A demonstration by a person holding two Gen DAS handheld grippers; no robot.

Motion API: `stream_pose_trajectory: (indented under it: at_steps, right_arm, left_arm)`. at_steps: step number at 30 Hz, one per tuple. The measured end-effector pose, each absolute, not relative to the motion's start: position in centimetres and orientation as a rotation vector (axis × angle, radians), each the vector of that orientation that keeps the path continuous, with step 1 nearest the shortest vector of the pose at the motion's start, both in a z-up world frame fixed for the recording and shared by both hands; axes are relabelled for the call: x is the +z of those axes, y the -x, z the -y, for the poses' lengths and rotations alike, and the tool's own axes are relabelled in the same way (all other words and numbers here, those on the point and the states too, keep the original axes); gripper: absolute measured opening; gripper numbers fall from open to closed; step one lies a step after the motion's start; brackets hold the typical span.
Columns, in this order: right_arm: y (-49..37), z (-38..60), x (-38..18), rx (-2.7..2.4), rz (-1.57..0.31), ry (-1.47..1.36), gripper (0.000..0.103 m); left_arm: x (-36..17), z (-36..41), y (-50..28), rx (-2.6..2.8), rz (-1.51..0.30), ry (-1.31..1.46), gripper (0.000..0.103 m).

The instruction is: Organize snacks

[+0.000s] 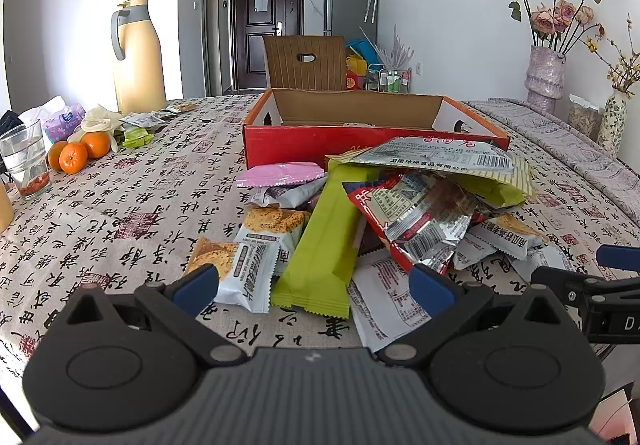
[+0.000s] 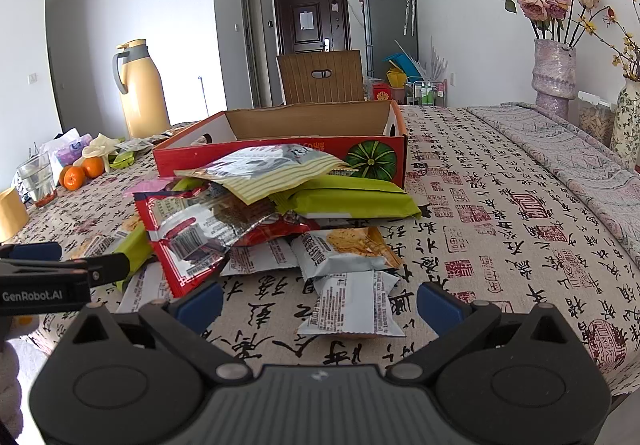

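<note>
Two claws hang wide open over a heap of snack packets on our desk, neither holding anything. Our left claw (image 1: pixel 316 285) sits low at the near edge, its blue pads (image 1: pixel 198 287) spread either side of a long green packet (image 1: pixel 324 237) and a white cracker packet (image 1: pixel 260 257), so either could be the first pick, we judge. Our right claw (image 2: pixel 320 299) frames a white packet (image 2: pixel 354 305) lying a little apart from the pile on the tablecloth (image 2: pixel 500 205), well placed for a clean grab.

Behind the heap stands the red cardboard box (image 1: pixel 288 143), its top open toward us and, so far as we can see, with nothing in it; it looks like the place the snacks are meant to go. A silver bag (image 1: pixel 436 157) leans against the box's front wall, and a red foil bag (image 1: pixel 416 217) sprawls across the middle of the pile. Nothing has yet been sorted, by our reading.

Toward the desk's far left corner wait oranges (image 1: pixel 78 153), a glass (image 1: pixel 26 161) and a tall yellow jug (image 1: pixel 136 57), clear of the work. Vases of dried roses (image 2: pixel 554 73) line the right edge.
</note>
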State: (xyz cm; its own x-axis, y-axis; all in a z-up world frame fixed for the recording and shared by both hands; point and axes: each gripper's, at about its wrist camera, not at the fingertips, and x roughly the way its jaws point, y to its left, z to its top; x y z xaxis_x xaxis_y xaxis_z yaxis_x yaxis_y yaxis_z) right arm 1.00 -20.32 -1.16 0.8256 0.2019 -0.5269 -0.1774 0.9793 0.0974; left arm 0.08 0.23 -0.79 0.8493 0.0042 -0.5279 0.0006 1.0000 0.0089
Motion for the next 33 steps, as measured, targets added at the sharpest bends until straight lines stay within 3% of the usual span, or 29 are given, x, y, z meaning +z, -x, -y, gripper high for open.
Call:
stream_pose_trajectory:
  at_steps: [33]
  right_arm:
    - [-1.35,20.67,-1.3,0.19,-0.57,-0.048,0.103]
  left_arm:
    - [-0.78,-0.22,-0.39,0.011,-0.564,0.003,0.103]
